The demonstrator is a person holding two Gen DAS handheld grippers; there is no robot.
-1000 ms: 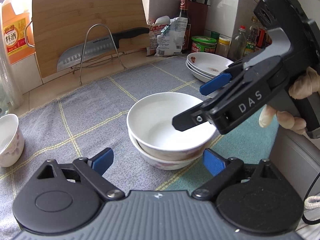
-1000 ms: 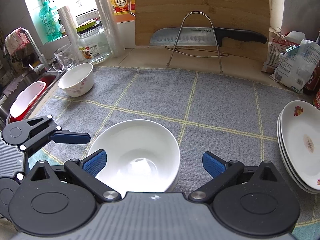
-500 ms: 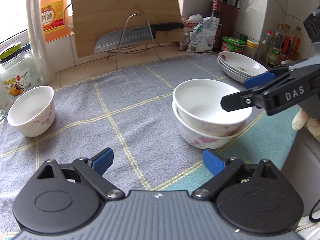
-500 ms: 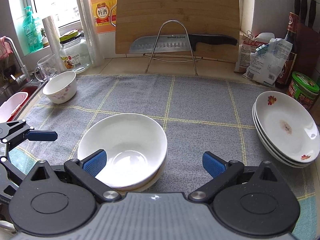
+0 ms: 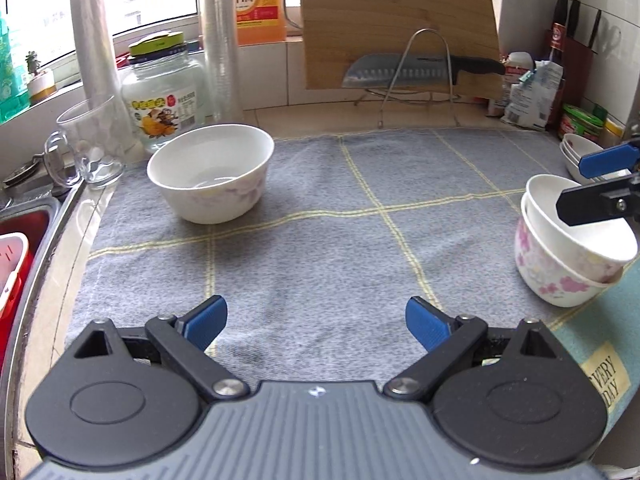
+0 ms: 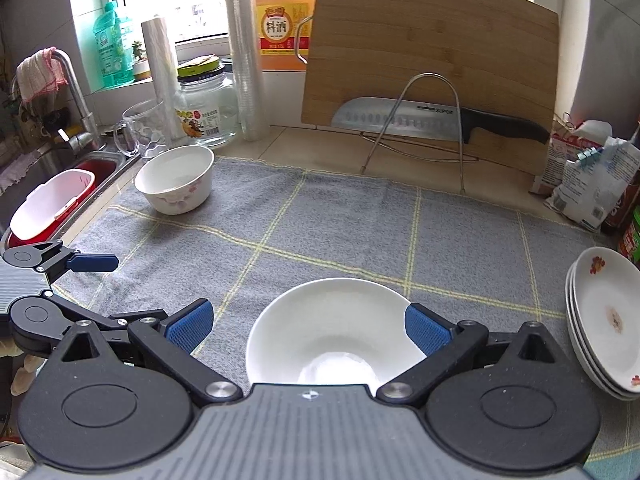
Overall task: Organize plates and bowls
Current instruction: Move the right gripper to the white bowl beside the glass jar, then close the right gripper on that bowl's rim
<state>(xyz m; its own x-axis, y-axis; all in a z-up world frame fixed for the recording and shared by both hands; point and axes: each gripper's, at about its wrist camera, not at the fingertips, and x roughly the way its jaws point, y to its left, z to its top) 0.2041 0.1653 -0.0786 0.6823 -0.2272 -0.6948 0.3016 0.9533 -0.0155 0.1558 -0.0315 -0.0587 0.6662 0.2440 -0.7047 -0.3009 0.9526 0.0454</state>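
Over the last second the left gripper (image 5: 316,320) has been swung away from the nested pair of bowls (image 5: 568,248) and is now aimed across the grey checked cloth (image 5: 320,240) toward the lone floral bowl (image 5: 210,174), which stands near the sink-side edge, beside the glass mug (image 5: 88,148) and the jar (image 5: 164,92). Its blue-padded fingers are spread wide, with nothing held between them. The right gripper (image 6: 308,330) is kept just above the nested pair (image 6: 336,336), its fingers likewise spread and clear of the rim, so the upper bowl is judged to be already released into the lower one. The stack of plates (image 6: 604,320) is seen at the right edge of the cloth, well apart from the bowls. The single bowl is judged to be the next piece to be collected and added to the pair.
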